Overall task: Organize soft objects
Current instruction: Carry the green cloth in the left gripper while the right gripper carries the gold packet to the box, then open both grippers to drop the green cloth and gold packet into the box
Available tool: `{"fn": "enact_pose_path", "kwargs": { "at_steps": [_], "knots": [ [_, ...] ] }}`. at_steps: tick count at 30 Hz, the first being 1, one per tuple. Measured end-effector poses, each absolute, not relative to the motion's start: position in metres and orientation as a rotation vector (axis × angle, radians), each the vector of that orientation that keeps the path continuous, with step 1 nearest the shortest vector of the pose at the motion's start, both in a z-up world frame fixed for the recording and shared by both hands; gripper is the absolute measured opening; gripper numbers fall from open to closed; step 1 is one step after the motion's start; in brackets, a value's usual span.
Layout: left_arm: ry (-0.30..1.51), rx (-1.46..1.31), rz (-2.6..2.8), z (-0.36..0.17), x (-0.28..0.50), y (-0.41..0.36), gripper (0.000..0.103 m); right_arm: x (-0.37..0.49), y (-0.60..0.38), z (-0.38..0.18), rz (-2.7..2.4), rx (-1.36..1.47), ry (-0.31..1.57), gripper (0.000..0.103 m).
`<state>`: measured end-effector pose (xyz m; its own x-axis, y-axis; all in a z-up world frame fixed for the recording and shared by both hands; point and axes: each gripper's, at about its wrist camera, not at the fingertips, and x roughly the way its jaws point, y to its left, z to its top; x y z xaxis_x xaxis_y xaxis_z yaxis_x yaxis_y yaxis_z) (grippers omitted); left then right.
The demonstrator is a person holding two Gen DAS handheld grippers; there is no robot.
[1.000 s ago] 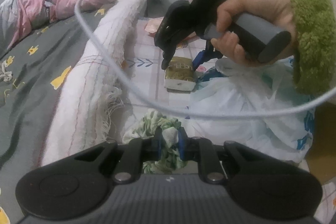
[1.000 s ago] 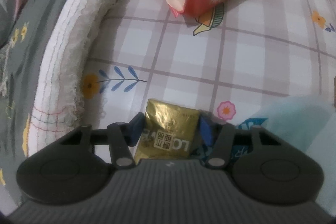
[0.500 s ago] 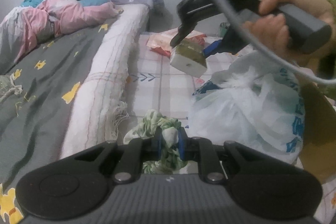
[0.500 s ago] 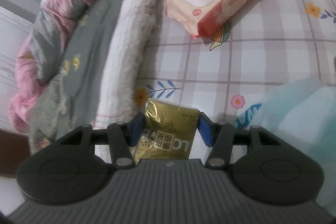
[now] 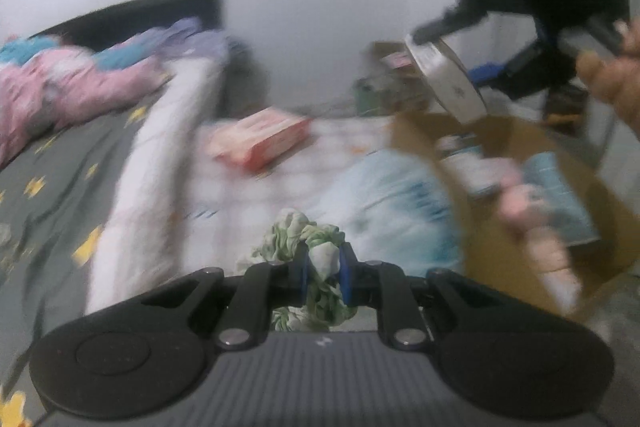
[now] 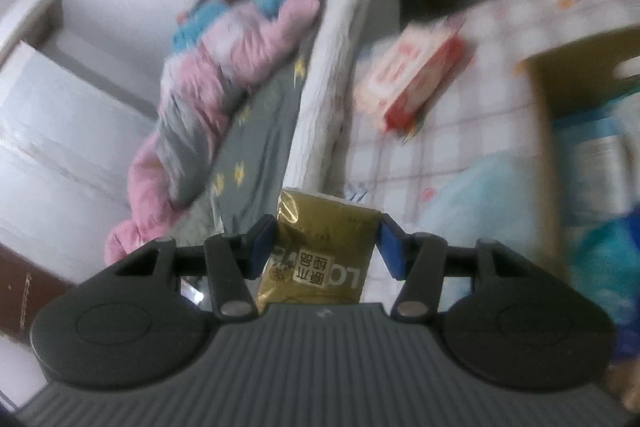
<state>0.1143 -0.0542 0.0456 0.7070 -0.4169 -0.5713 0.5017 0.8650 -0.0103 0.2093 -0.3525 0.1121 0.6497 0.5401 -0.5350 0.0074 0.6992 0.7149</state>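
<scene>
Left tongs (image 5: 323, 269) nearly closed, pinching green-white scrunchie (image 5: 306, 239) between blue pads, above checked sheet (image 5: 240, 195). Right tongs (image 6: 326, 241) half-spread, clamping gold tissue pack (image 6: 320, 251) by its sides; in left view pack hangs over cardboard box (image 5: 520, 147). Pink wipes pack (image 5: 260, 139) lies on sheet beyond, beside rolled white blanket (image 5: 160, 155).

A wet-wipes pack (image 5: 262, 141) lies on the checked sheet (image 5: 248, 199), toward its far edge. To the left, a rolled blanket (image 5: 160, 155) runs along the sheet's edge, with the bed (image 5: 60, 163) beyond it and bunched bedding (image 5: 80, 83) at the bed's far end. A plastic bag (image 5: 396, 195) sits at the sheet's right edge, against a cardboard box (image 5: 532, 147) holding packets.
</scene>
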Motion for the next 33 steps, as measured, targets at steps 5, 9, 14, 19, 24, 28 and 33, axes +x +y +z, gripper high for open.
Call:
{"fn": "enact_pose_path", "kwargs": {
  "at_steps": [5,9,14,19,24,28,33],
  "knots": [
    [0.552,0.163,-0.711,0.068,0.098,-0.109,0.016,0.125,-0.424,0.121,0.218,0.722,0.759,0.054],
    [0.553,0.18,-0.825,0.071,0.087,-0.159,0.016,0.072,-0.469,0.099,0.113,0.668,0.824,0.055],
    [0.588,0.207,-0.915,0.059,0.077,-0.213,0.016,0.042,-0.509,0.059,-0.014,0.573,0.968,0.055],
    [0.679,0.23,-1.0,0.037,0.08,-0.259,0.016,0.037,-0.525,0.027,-0.073,0.428,1.087,0.053],
    [0.742,0.275,-1.045,0.015,0.085,-0.307,0.016,0.042,-0.53,0.019,-0.061,0.374,1.105,0.051],
    [0.794,0.326,-1.05,-0.003,0.086,-0.33,0.016,0.041,-0.526,0.025,-0.058,0.293,1.103,0.051],
    [0.862,0.355,-1.071,-0.02,0.089,-0.351,0.017,0.038,-0.53,0.03,-0.048,0.297,1.09,0.051]
  ]
}}
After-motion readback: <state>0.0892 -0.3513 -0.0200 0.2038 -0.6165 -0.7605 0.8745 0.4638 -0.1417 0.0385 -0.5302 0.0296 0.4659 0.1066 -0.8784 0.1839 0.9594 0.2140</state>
